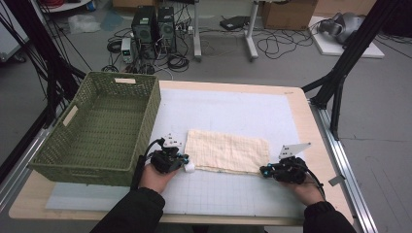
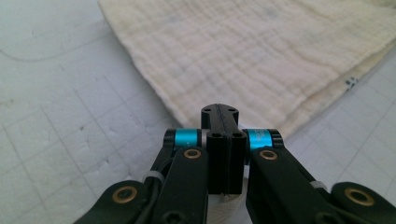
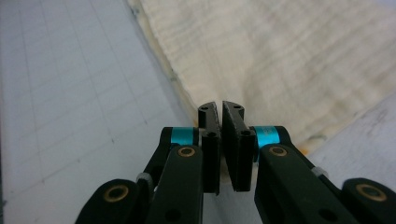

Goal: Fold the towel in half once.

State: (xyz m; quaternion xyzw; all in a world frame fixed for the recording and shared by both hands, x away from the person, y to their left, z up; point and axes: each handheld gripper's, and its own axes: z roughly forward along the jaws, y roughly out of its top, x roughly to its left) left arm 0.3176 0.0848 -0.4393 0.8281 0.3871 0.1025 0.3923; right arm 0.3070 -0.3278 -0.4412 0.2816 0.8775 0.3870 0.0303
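A cream folded cloth with a faint grid pattern lies flat on the white mat in the middle of the table. My left gripper is at the cloth's near left corner, its jaws shut, with a small pale bunch of fabric at the tips. In the left gripper view the jaws are pressed together over the cloth's edge. My right gripper is at the near right corner. Its jaws are pinched on the cloth's edge, leaving only a thin slit at the tips.
A green woven basket stands at the left of the table, close to my left hand. The white gridded mat extends beyond the cloth. Black frame legs and cables stand on the floor behind the table.
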